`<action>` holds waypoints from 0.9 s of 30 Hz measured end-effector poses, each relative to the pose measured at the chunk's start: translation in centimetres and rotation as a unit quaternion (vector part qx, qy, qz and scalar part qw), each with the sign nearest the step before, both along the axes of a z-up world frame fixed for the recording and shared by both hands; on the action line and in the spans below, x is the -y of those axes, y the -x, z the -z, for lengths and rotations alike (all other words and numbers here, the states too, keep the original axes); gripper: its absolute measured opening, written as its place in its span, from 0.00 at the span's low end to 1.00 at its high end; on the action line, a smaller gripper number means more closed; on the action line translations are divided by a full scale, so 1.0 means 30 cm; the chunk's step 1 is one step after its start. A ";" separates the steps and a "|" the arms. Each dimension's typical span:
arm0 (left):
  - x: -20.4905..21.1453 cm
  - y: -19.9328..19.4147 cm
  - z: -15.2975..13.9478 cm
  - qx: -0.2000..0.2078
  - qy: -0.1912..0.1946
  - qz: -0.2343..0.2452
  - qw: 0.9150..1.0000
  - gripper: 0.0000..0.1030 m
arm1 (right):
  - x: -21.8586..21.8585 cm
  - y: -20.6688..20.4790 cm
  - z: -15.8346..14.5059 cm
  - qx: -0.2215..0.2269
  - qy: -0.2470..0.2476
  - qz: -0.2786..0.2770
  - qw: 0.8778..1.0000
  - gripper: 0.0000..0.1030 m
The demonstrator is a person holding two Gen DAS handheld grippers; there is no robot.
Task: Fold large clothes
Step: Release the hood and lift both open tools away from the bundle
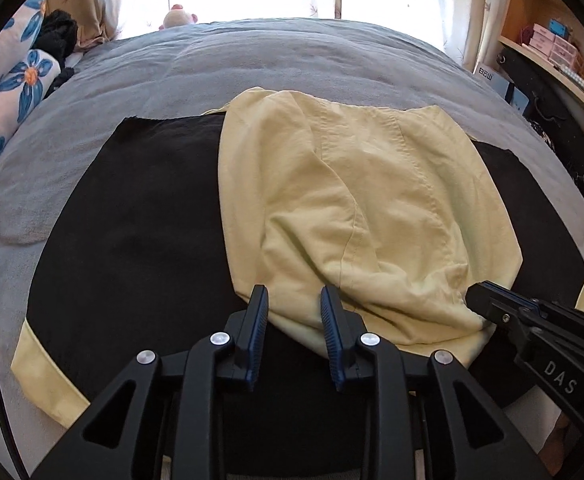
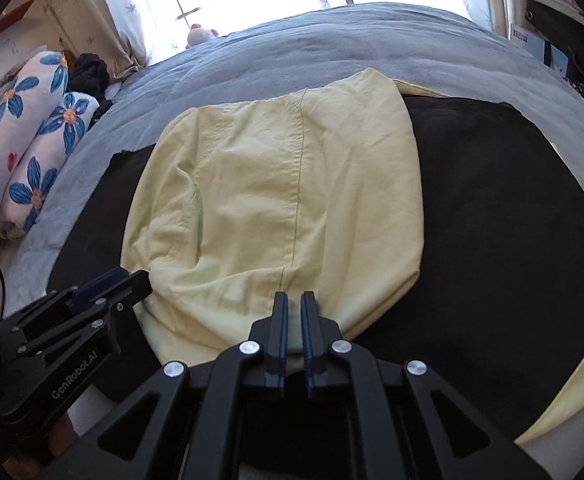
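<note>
A pale yellow garment (image 1: 372,208) lies partly folded on a black cloth (image 1: 140,216) spread over the bed; it also shows in the right wrist view (image 2: 276,200). My left gripper (image 1: 294,304) is open, its fingers straddling the garment's near edge without pinching it. It also shows in the right wrist view (image 2: 128,280). My right gripper (image 2: 294,306) is shut on the garment's near hem, which bunches between the pads. It also shows in the left wrist view (image 1: 476,296) at the garment's right corner.
A grey bedspread (image 1: 292,56) covers the bed. Flowered pillows (image 2: 24,148) and dark clothes (image 2: 90,72) lie at the left. A plush toy (image 1: 178,16) sits by the curtained window. Shelves with boxes (image 1: 552,44) stand at the right.
</note>
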State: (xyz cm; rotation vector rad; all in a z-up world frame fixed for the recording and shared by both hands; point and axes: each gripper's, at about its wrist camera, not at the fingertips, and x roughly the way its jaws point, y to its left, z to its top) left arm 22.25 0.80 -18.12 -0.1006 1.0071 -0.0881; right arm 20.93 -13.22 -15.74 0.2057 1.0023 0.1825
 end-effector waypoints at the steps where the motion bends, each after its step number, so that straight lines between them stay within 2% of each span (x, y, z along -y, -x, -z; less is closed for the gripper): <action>1: -0.006 0.005 -0.009 -0.002 0.002 -0.004 1.000 0.29 | 0.009 0.007 -0.008 -0.001 -0.008 0.004 1.000 0.08; 5: -0.025 0.050 -0.064 -0.002 0.008 -0.015 1.000 0.39 | 0.019 0.074 -0.063 0.003 -0.035 0.014 0.999 0.28; 6: -0.029 0.068 -0.079 0.001 0.008 -0.016 1.000 0.41 | 0.013 0.098 -0.083 0.010 -0.035 0.014 0.999 0.30; 13: -0.079 0.236 -0.239 0.025 0.002 -0.021 0.999 0.45 | -0.045 0.280 -0.240 0.068 0.011 -0.003 0.998 0.30; 18: -0.136 0.376 -0.354 0.041 0.009 -0.028 0.999 0.52 | -0.060 0.410 -0.350 0.106 0.014 -0.009 0.994 0.31; 27: -0.235 0.610 -0.487 0.051 -0.010 -0.042 0.998 0.53 | -0.076 0.584 -0.426 0.133 0.006 -0.017 0.991 0.35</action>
